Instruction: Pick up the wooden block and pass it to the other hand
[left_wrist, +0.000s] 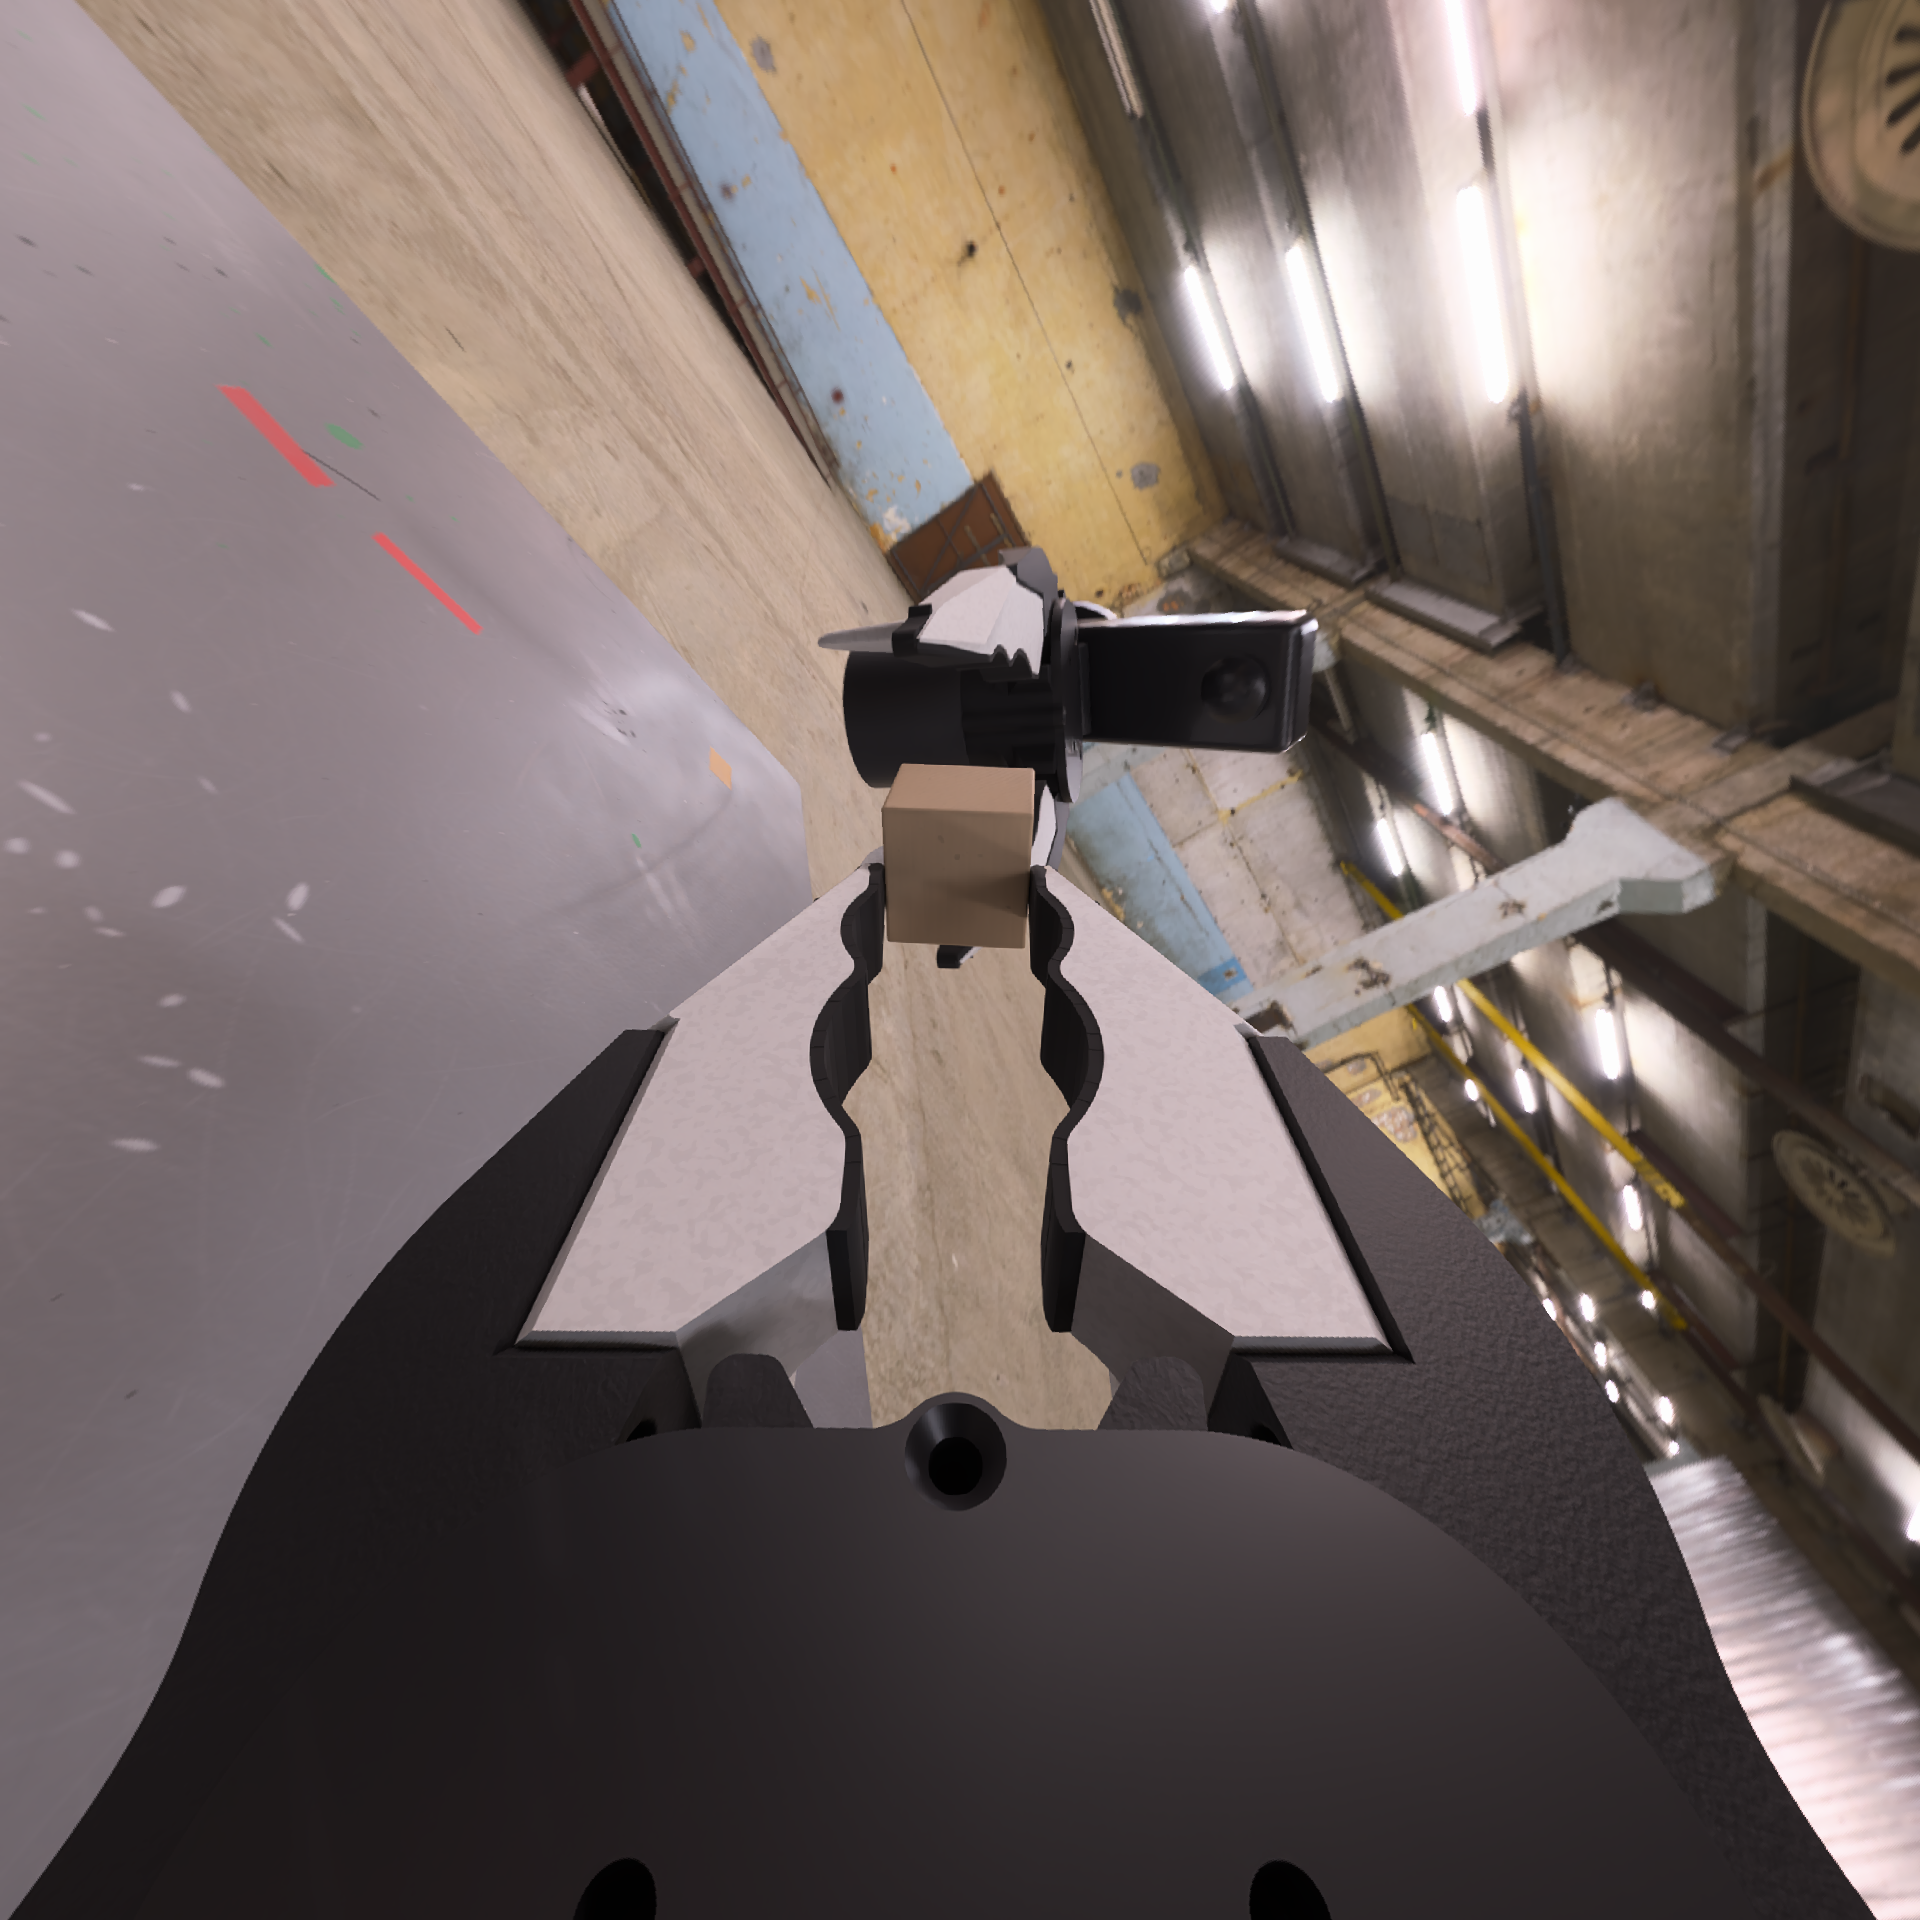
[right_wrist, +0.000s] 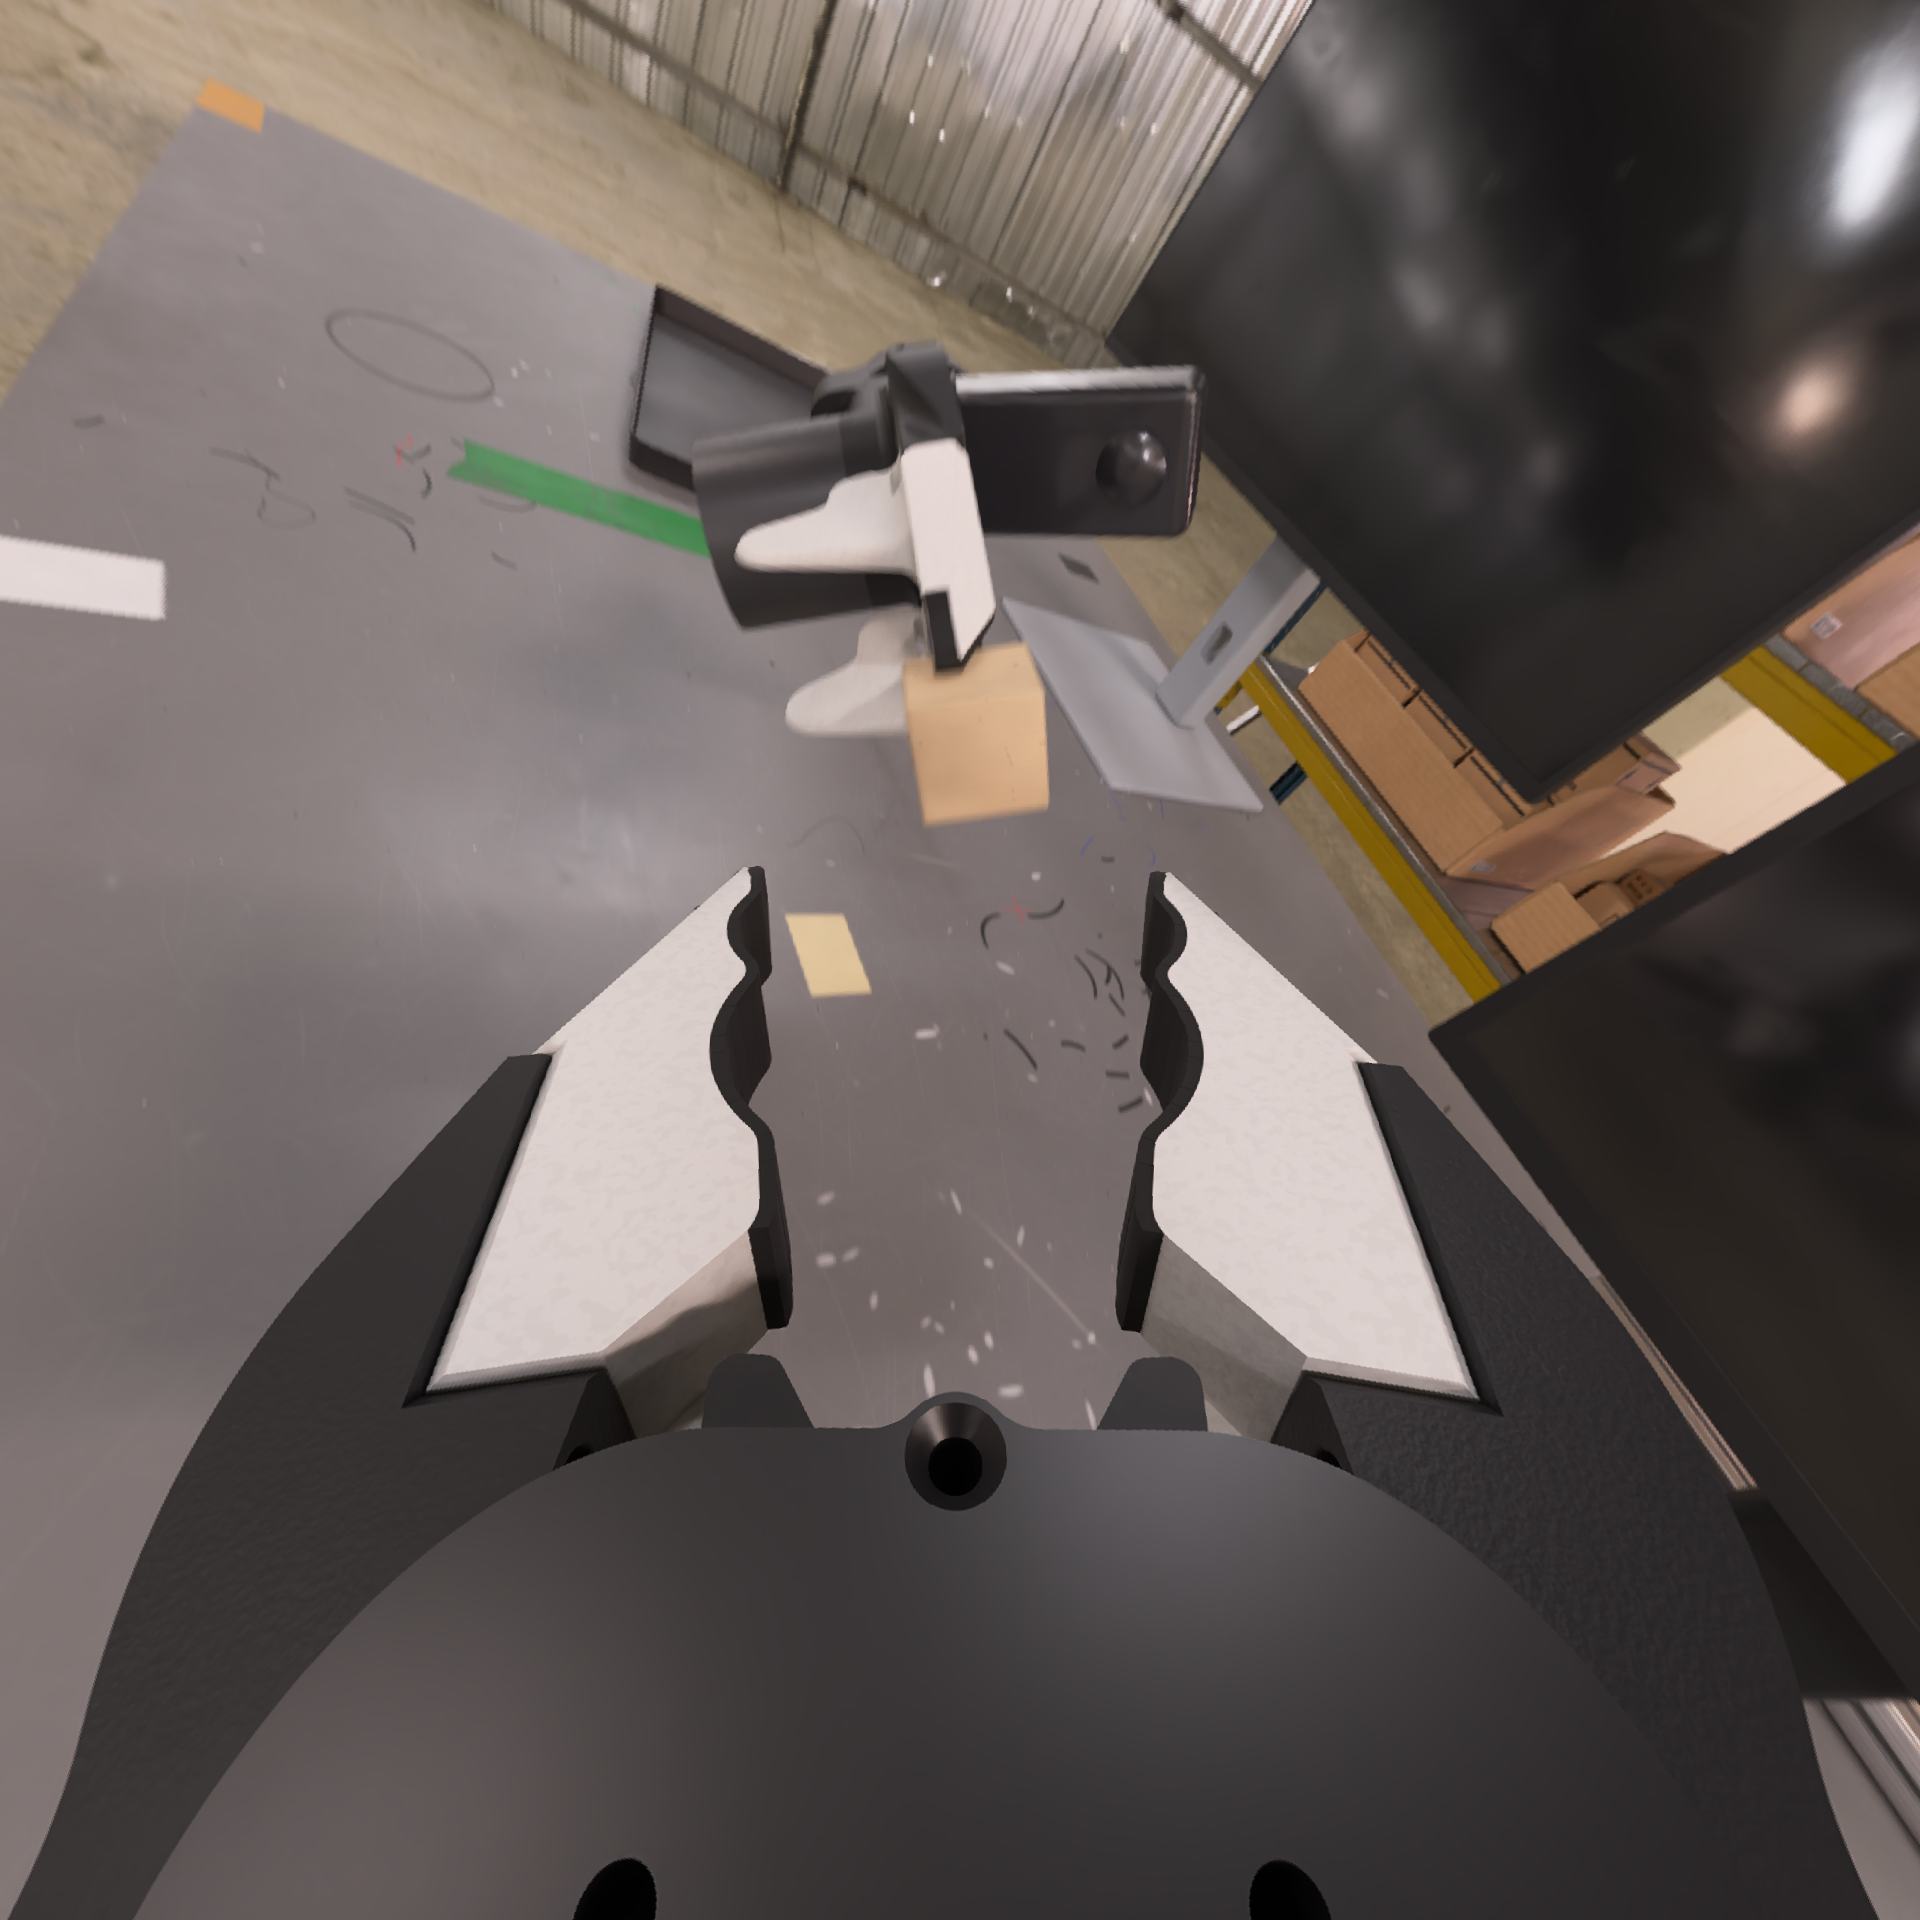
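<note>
The wooden block (left_wrist: 958, 857) is a small tan cube. My left gripper (left_wrist: 956, 883) is shut on it at the fingertips and holds it in the air, off the grey table (left_wrist: 312, 831). My right gripper (left_wrist: 1003, 717) shows just beyond the block, facing it. In the right wrist view my right gripper (right_wrist: 956, 894) is open and empty above the table (right_wrist: 312, 831). The block (right_wrist: 977, 738) hangs a short way ahead of its fingertips, pinched by the left gripper (right_wrist: 914, 675), and is not between the right fingers.
A black tray (right_wrist: 686, 384) lies on the table behind the left gripper. A large dark monitor (right_wrist: 1558, 312) on a grey stand (right_wrist: 1143, 717) is at the right. Green (right_wrist: 582, 499), white (right_wrist: 83, 587) and tan (right_wrist: 828, 954) tape marks lie on the table. Cardboard boxes (right_wrist: 1507, 810) stand beyond the edge.
</note>
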